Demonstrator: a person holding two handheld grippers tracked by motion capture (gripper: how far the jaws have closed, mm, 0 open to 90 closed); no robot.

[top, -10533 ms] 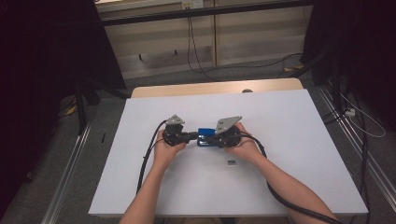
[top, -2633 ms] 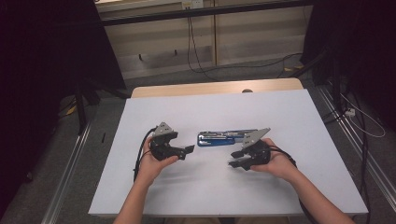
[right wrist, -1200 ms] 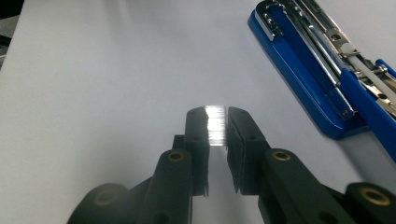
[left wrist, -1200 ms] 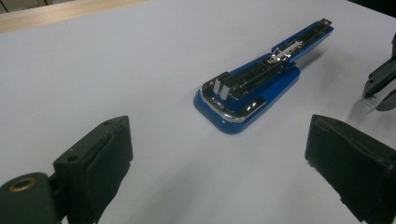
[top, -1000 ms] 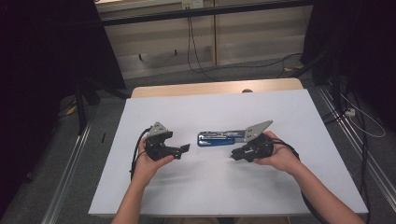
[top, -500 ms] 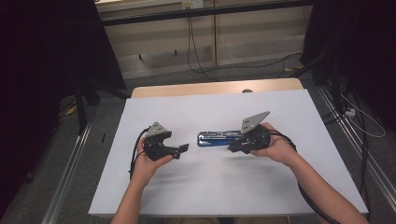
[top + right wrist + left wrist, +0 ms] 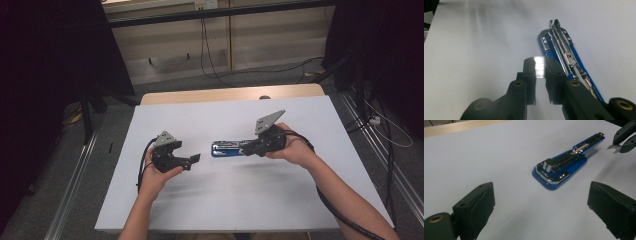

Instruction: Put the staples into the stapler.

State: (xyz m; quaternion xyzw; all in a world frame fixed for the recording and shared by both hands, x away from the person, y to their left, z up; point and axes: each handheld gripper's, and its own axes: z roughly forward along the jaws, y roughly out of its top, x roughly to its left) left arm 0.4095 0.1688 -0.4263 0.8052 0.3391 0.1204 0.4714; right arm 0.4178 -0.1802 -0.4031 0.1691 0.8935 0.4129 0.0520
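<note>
A blue stapler point(image 7: 226, 148) lies in the middle of the white table point(image 7: 225, 205), hinged flat open with its chrome staple track point(image 7: 560, 40) facing up. My right gripper point(image 7: 246, 148) hovers at the stapler's right end, shut on a short silver strip of staples point(image 7: 539, 67). The left gripper view shows that strip point(image 7: 613, 147) in the right gripper point(image 7: 624, 138), just past the stapler's point(image 7: 564, 167) far end. Left of the stapler, my left gripper point(image 7: 195, 159) is held apart from it, jaws wide open and empty point(image 7: 541, 197).
A wooden strip point(image 7: 225, 95) borders the table's far edge. Metal rails point(image 7: 75, 190) run along the floor on both sides, and cables point(image 7: 370, 120) lie on the floor to the right and behind. White surface extends in front of the stapler.
My right gripper has moved up and left with the staple strip, from the near right of the stapler to its right end. The left gripper has barely moved.
</note>
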